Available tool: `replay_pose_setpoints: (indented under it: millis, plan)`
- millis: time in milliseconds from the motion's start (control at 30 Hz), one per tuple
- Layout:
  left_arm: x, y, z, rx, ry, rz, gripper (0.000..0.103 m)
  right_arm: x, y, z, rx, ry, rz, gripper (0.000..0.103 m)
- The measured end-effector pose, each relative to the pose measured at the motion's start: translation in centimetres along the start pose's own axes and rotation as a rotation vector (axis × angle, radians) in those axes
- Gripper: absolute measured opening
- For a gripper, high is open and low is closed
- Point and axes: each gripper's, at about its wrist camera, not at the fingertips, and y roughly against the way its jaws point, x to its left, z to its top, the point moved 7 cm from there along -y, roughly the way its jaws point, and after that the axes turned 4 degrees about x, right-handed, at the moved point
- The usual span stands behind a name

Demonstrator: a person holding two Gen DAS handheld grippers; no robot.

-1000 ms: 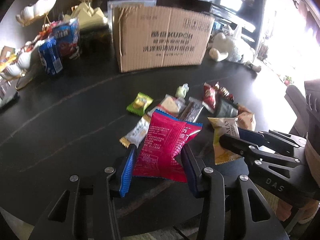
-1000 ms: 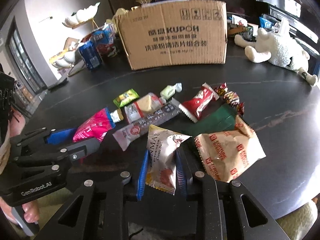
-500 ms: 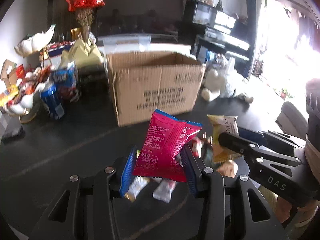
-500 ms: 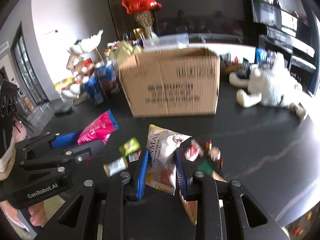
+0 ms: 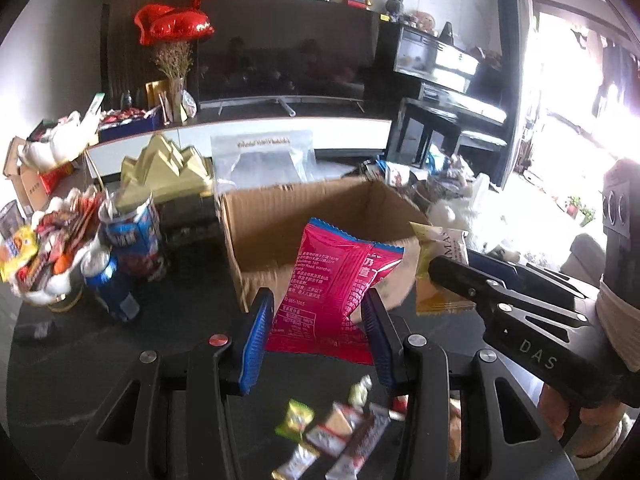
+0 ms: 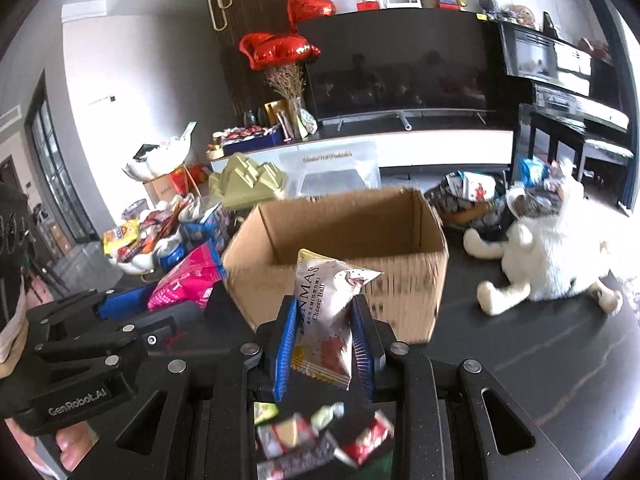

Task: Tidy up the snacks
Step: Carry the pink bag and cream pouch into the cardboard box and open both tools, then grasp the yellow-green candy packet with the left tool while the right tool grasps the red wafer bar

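My left gripper (image 5: 316,330) is shut on a pink snack packet (image 5: 334,284) and holds it up in front of the open cardboard box (image 5: 272,216). My right gripper (image 6: 322,344) is shut on a white cheese ball packet (image 6: 326,312), held up near the box's (image 6: 348,224) front wall. The right gripper with its packet (image 5: 440,240) shows at the right of the left wrist view; the left one with the pink packet (image 6: 186,280) shows at the left of the right wrist view. Several small snacks (image 5: 336,436) lie on the dark table below.
Blue snack cans (image 5: 128,236) and a white dish of snacks (image 5: 44,264) stand left of the box. A white plush toy (image 6: 552,256) lies to the right. A yellow paper model (image 5: 168,168) and a clear bag (image 5: 264,156) sit behind the box.
Both grippers have risen from the table with their packets and moved toward the box. The box opening now shows, and the loose snacks have dropped to the bottom of both views.
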Motion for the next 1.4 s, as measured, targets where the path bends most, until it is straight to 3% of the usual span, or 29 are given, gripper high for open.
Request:
replay_pose_setpoints:
  millis: [233,567,667,700,767,1400]
  plan:
    - [0.9,-2.4,3.7,0.019,0.006,-0.002,0.045,-0.4,-2.4,4.0,0.004,-0.007,0.030,0.028]
    - [3.2,-7.6,7.2,0.077,0.039,0.032,0.046,-1.5,-6.8,8.0,0.031,-0.006,0.004,0.029]
    - [4.0,-8.3,7.7,0.072,0.035,0.088,0.064,-2.1,-8.2,8.3,0.061,-0.010,-0.005,0.032]
    - [4.0,-8.1,7.7,0.063,0.031,0.101,0.068,-2.4,-8.4,8.2,0.066,-0.014,-0.025,0.040]
    - [4.1,-7.6,7.5,0.051,0.021,0.124,0.069,-3.1,-8.4,7.9,0.059,-0.028,-0.055,0.054]
    - [1.3,1.7,-0.1,-0.037,-0.045,0.101,0.075,-0.3,0.1,0.4,0.045,0.002,-0.066,0.060]
